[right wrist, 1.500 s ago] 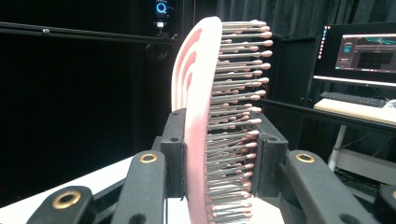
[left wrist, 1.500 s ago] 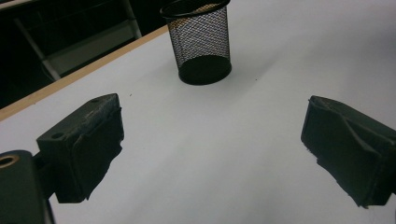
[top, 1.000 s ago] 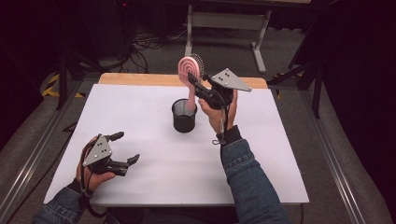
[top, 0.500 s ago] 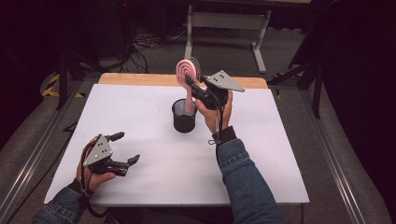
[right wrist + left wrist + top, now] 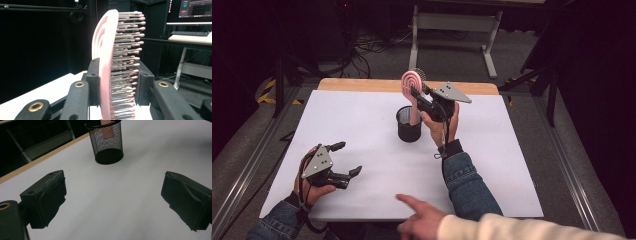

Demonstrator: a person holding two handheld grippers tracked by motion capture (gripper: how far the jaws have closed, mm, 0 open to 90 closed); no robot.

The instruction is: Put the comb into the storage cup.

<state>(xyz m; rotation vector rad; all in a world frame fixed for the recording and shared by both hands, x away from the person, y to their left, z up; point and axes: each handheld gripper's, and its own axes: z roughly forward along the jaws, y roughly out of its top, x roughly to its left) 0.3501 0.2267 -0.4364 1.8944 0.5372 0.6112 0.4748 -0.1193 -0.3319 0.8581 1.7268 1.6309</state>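
Over the cup (image 5: 409, 125), the right gripper's (image 5: 416, 94) fingers clamp the brush (image 5: 410, 81) upright, handle down inside; left gripper's (image 5: 347, 159) fingers wide.

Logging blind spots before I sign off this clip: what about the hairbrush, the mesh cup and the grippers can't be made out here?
- Hairbrush handle tip: high view, hidden inside the mesh cup; whether it touches the bottom is unclear.
- Brush handle: right gripper view, cut off by the bottom edge, behind the right gripper.
- Cup rim: left gripper view, cut off by the top edge.
- Left gripper pads: high view, too small to judge.
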